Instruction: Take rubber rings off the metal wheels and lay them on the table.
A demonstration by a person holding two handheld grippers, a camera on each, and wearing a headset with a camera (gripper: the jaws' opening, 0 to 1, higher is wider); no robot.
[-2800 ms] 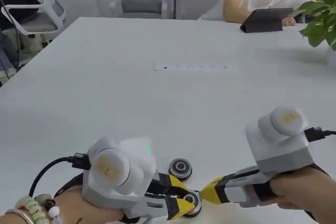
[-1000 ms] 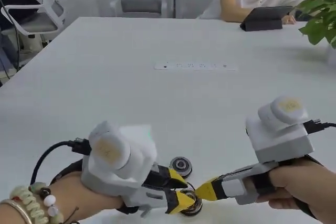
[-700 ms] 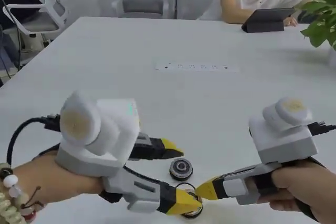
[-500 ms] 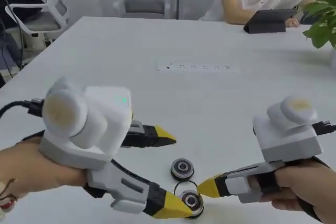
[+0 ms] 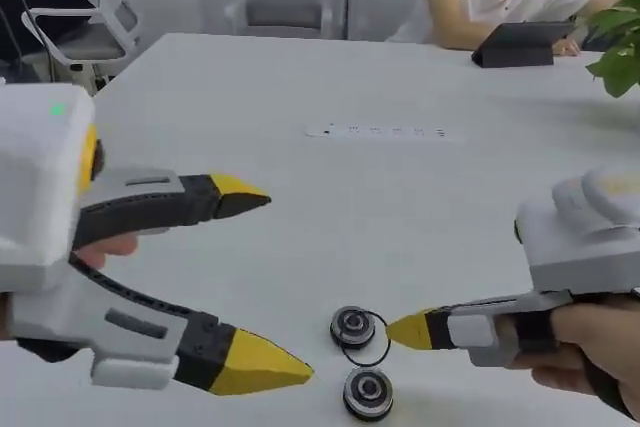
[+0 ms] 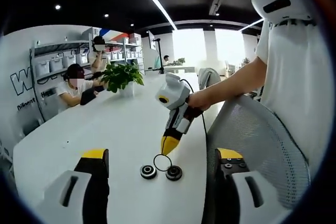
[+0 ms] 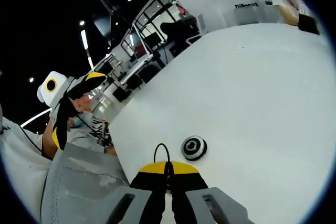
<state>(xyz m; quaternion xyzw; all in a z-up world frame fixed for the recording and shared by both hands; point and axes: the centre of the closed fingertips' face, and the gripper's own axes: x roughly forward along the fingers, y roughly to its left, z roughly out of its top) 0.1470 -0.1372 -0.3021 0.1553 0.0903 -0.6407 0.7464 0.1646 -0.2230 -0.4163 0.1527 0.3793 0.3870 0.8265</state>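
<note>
Pinching the rubber ring (image 5: 366, 363) in the pressed-together right gripper (image 5: 392, 330), just beside the farther wheel (image 5: 352, 325), we are probably risking it snagging and dragging that wheel; our left gripper (image 5: 288, 287) is hanging spread wide, well left of the wheel, steadying nothing.

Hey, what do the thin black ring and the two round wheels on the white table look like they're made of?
Thin black ring: probably rubber, matte. It forms a slim loop, pinched in the right gripper.
Farther round wheel and nearer round wheel: apparently metal, with shiny silvery faces. The material of their dark bands is unclear.
</note>
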